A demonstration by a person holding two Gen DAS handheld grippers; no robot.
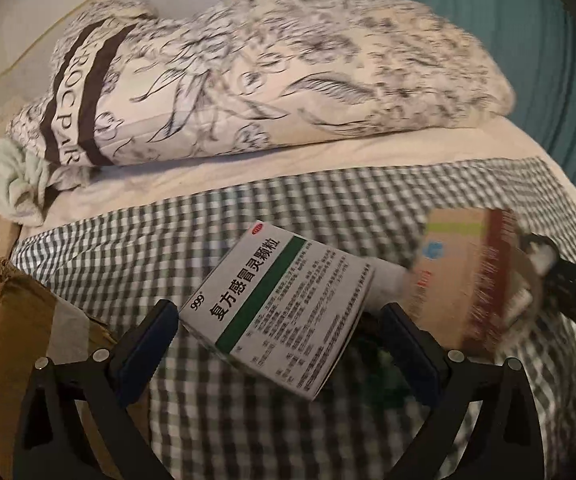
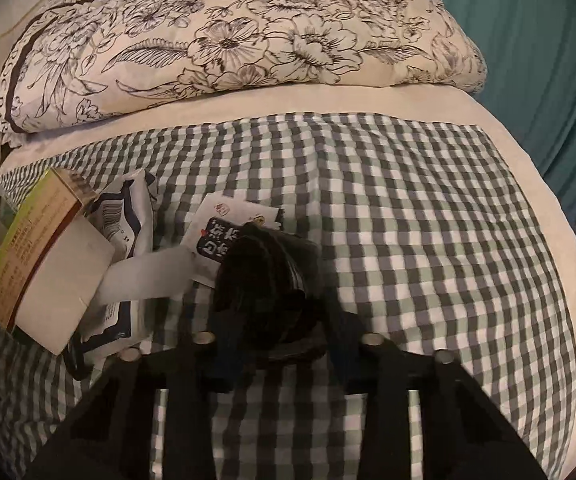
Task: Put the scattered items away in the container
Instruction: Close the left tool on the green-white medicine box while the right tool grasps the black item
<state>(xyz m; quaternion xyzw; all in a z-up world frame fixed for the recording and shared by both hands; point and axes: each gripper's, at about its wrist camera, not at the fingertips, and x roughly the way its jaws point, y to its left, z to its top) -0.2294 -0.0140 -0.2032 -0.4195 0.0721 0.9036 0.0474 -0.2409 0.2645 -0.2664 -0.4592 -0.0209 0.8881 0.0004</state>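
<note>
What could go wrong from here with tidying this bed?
1. The white-and-green medicine box sits skewed between the left fingers, so it might twist loose before reaching the cardboard box.
2. The right fingers pinch a dark bundle overlapping a white packet, which could get dragged along.

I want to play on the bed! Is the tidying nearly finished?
Not yet. Nothing shows as packed; the cardboard box's inside is hidden. In hand: the right gripper grips a dark item, and the left gripper straddles a white-and-green box. Left out by the checked cover: a tan box and white packets.
</note>
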